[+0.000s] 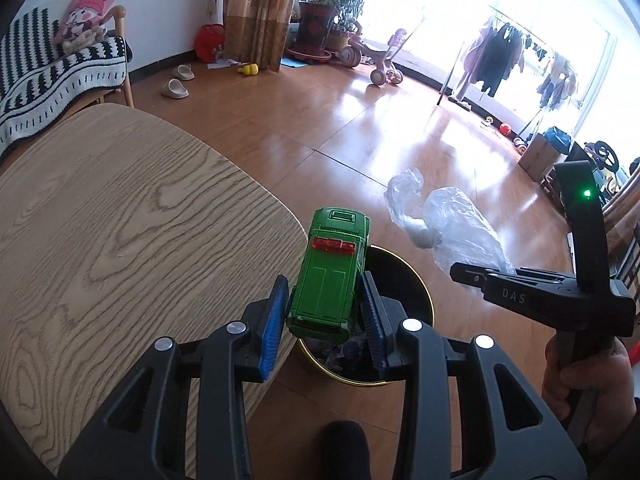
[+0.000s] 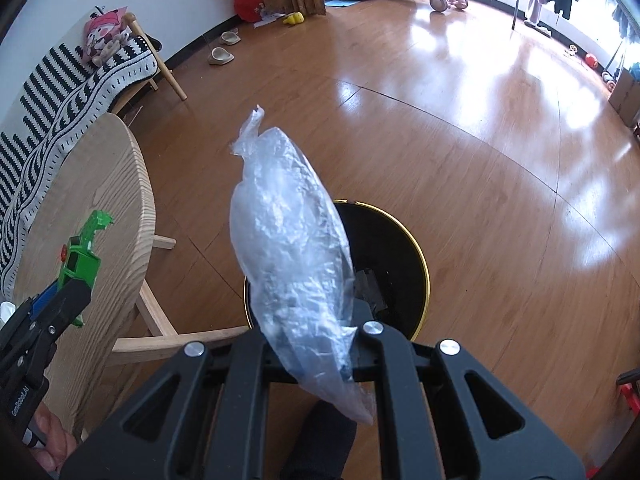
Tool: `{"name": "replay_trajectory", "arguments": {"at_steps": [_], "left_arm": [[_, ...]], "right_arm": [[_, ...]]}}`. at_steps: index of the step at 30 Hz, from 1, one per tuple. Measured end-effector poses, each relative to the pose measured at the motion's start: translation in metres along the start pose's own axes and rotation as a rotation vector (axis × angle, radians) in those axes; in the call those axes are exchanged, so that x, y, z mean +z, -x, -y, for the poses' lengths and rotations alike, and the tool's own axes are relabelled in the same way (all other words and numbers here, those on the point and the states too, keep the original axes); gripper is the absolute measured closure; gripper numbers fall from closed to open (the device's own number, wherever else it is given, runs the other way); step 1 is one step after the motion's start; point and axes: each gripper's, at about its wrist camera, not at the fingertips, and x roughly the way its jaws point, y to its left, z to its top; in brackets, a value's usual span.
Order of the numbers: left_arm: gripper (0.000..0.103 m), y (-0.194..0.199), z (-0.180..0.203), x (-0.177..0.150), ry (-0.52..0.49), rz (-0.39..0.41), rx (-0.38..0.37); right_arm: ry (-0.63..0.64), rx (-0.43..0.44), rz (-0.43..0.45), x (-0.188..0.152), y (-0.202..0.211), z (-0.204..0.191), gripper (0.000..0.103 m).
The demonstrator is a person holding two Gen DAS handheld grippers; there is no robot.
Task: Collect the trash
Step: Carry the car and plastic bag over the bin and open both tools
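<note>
— What's in the left gripper (image 1: 325, 300)?

— A green toy car (image 1: 329, 276), pinched by its sides between the blue pads (image 1: 275, 320). It hangs over the near rim of the bin (image 1: 416, 280), just past the table's edge.

— And the right gripper (image 2: 316, 344)?

— Closed on a clear plastic bag (image 2: 288, 256), crumpled, sticking up and forward from the jaws — held above the bin's mouth. From the left camera the same bag (image 1: 452, 228) shows beyond that gripper's tip.

— The bin?

— Black, round, with a gold rim (image 2: 424, 264). It stands on the floor right beside the table; dark scraps lie inside, too dim to name.

— The table?

— Pale wood, rounded top (image 1: 120, 240), bold grain, on light wooden legs (image 2: 160, 332).

— The room around it?

— Glossy brown wood floor (image 2: 480, 160), bright with window glare. A bench with a black-and-white blanket (image 1: 52, 68) and a pink doll (image 1: 86, 20) stands by the white wall; slippers (image 1: 176, 88), a curtain (image 1: 260, 12), potted plants (image 1: 332, 4), a pink tricycle (image 1: 380, 60) and a clothes rack (image 1: 504, 52) lie farther off.
</note>
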Motion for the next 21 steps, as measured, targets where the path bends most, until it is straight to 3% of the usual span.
{"name": "replay_trajectory", "arguments": {"at_steps": [5,7,9,21], "left_arm": [[0.067,-0.004,0.005,0.002,-0.002,-0.005,-0.010],[0.067,-0.005,0.006,0.002,-0.002,-0.005,-0.013],[0.067,-0.005,0.006,0.002,-0.005,-0.006,-0.014],[0.067,-0.018,0.013,0.002,0.006,-0.035,-0.061]], "right_arm": [[-0.029,0.006,-0.008,0.001,-0.002,0.007,0.092],[-0.038,0.014,-0.021,0.001,-0.004,0.009,0.082],[-0.048,0.024,-0.018,0.002,-0.004,0.012,0.021],[-0.123,-0.002,0.073,0.005,0.017,0.024,0.018]]}}
